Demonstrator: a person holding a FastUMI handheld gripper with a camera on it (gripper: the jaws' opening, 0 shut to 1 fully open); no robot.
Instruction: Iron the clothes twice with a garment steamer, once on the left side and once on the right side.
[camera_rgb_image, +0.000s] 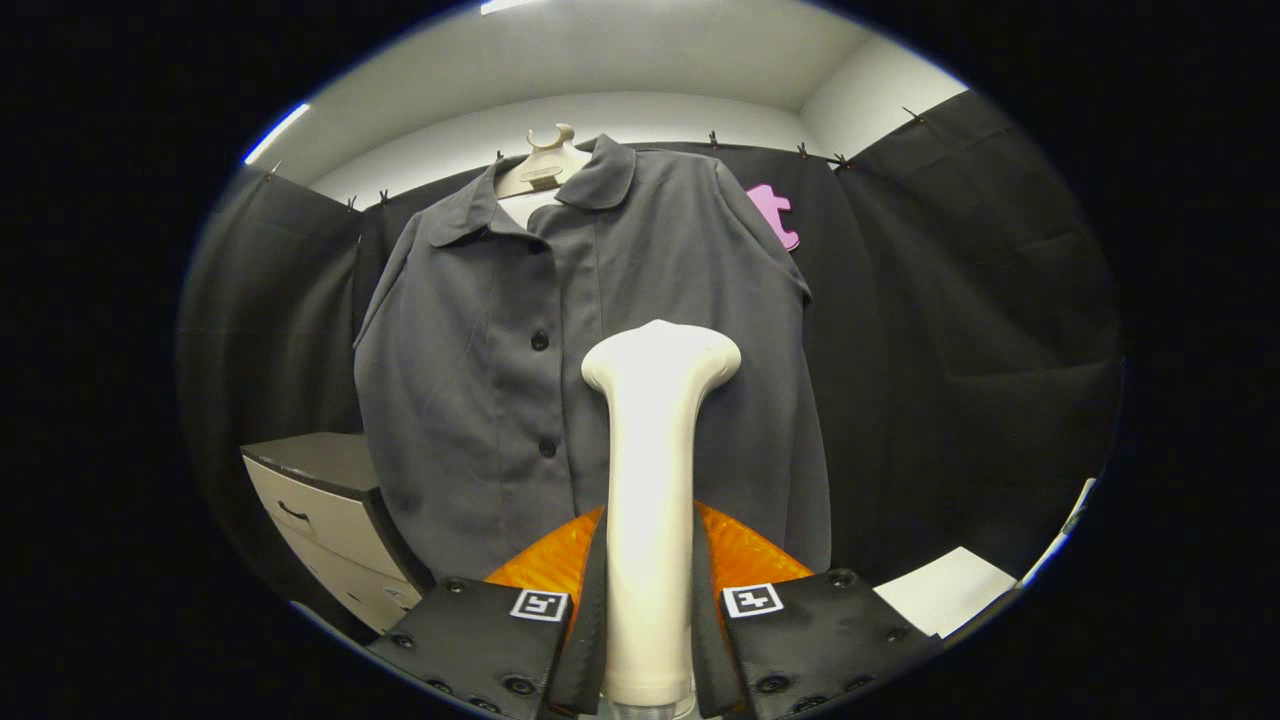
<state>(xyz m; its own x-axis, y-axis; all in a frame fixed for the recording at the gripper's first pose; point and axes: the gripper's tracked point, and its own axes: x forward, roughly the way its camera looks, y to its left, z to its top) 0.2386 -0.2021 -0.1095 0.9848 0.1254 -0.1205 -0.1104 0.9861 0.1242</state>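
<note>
1. the gripper is at the bottom centre of the frame, and its two fingers are clamped on the handle of the garment steamer, one finger pressing on each side.
2. the steamer stands upright between the fingers, and its wide head reaches to the middle of the frame, in front of the shirt.
3. i cannot tell if the head touches the cloth.
4. the grey shirt hangs on a pale hanger in the upper centre, buttoned, with its collar open.
5. the steamer head is just right of the line of buttons, over the right half of the shirt as seen in the picture.
6. a drawer cabinet stands at the lower left, beside the shirt.
7. a white surface is at the lower right.
</note>
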